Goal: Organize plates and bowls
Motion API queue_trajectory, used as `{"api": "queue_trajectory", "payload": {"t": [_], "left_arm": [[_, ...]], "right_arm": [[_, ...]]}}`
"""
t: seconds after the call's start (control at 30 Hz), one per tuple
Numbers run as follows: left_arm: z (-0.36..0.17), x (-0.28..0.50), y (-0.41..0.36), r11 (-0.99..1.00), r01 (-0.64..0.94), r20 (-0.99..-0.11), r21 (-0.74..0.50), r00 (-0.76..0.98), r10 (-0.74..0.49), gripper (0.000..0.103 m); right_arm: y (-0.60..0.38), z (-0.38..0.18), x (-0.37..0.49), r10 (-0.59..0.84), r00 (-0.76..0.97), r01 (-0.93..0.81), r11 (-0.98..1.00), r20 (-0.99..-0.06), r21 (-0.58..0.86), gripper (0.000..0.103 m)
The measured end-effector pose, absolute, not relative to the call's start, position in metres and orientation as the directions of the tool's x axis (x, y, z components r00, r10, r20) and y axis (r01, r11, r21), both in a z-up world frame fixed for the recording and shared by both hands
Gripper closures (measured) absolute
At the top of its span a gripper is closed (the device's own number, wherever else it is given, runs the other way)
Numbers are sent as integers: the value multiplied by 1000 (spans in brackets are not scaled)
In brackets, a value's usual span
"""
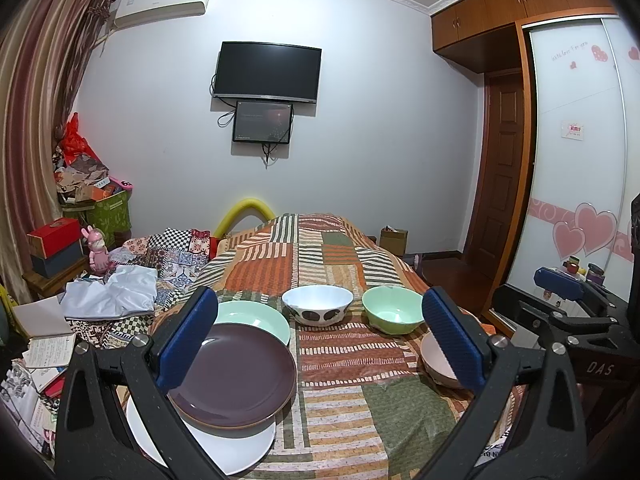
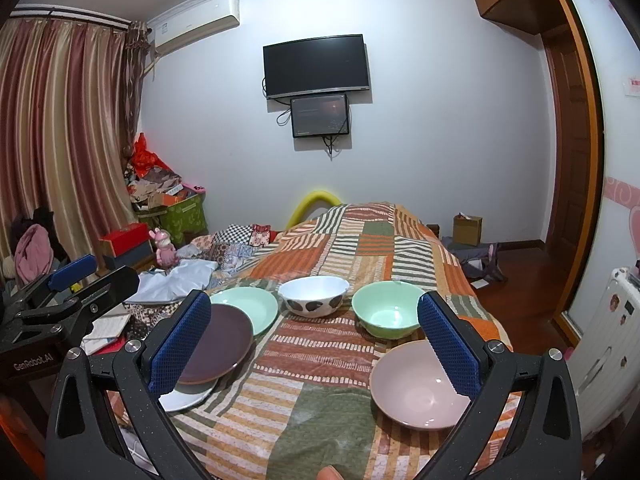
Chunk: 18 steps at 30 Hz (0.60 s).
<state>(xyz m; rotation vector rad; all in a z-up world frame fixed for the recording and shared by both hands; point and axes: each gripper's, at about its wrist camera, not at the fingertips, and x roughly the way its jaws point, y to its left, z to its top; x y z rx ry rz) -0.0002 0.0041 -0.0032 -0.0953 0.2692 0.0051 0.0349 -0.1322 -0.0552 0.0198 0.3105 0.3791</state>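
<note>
On the patchwork bedspread [image 1: 340, 360] a dark purple plate [image 1: 236, 376] lies on a white plate [image 1: 216, 446], overlapping a mint green plate [image 1: 256, 318] behind it. A white bowl with dark spots [image 1: 317, 303], a mint green bowl [image 1: 393, 309] and a pink bowl [image 2: 418, 386] stand to the right. My left gripper [image 1: 320, 344] is open and empty above the spread, its left finger over the purple plate. My right gripper [image 2: 316, 348] is open and empty, its right finger over the pink bowl. The right gripper also shows in the left wrist view [image 1: 560, 280], and the left gripper in the right wrist view [image 2: 72, 276].
Crumpled cloth and a checked quilt [image 1: 132, 284] lie left of the plates. Boxes, a pink toy [image 1: 98, 250] and papers crowd the left side. A wardrobe [image 1: 580, 160] and a wooden door [image 1: 500, 168] stand at right. A white radiator [image 2: 604, 340] is at the bed's right.
</note>
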Motion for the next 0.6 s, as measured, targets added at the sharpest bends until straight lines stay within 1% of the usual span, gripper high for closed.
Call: {"api": "queue_trajectory", "payload": {"t": [0.6], "left_arm": [[-3,1,1,996,-4,-266,-91,964,-20,0]], "right_arm": [[-134,-56,32,367,884,-360,930,-288,81,0]]}}
